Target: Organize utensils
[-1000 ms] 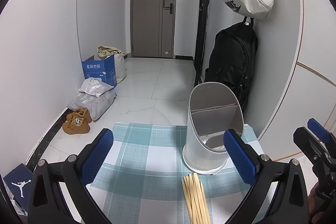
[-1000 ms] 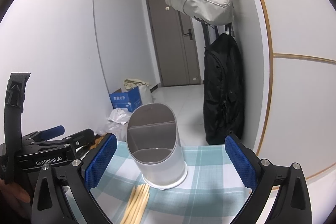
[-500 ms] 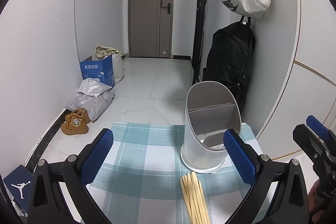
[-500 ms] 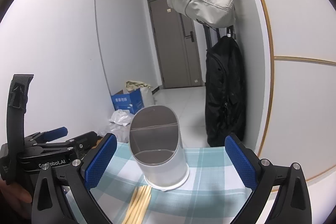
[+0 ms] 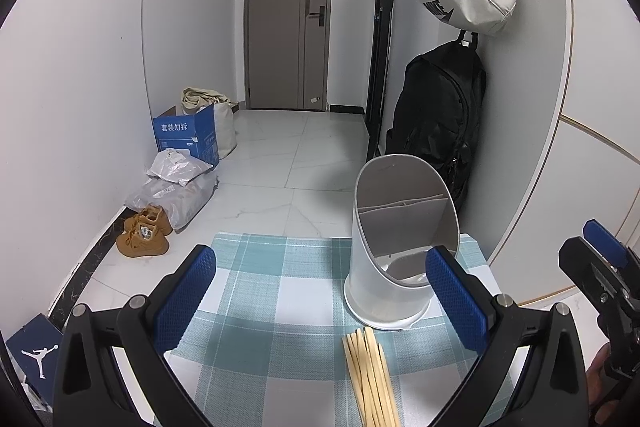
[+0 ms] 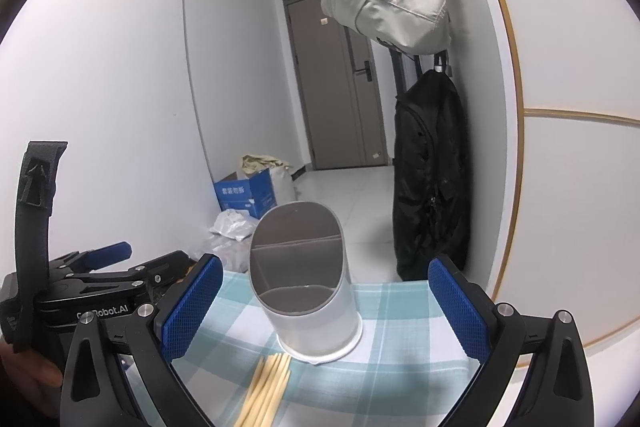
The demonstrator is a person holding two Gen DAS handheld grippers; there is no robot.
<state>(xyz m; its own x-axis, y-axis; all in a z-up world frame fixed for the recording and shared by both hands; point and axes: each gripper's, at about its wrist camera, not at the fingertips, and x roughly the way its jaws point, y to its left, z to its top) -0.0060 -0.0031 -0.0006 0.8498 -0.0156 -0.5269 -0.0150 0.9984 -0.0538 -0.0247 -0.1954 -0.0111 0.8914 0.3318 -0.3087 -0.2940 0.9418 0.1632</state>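
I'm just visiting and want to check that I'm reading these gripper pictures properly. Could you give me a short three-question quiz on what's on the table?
1. True or false: the wooden chopsticks already stand inside the white utensil holder.
2. Multiple choice: the left gripper and right gripper are A) both open and holding nothing, B) both shut on chopsticks, C) one open, one shut.
3. Fill in: the holder stands on a blue and white ______ cloth.

Key
1. False. They lie flat on the cloth in front of the holder.
2. A.
3. Checked.
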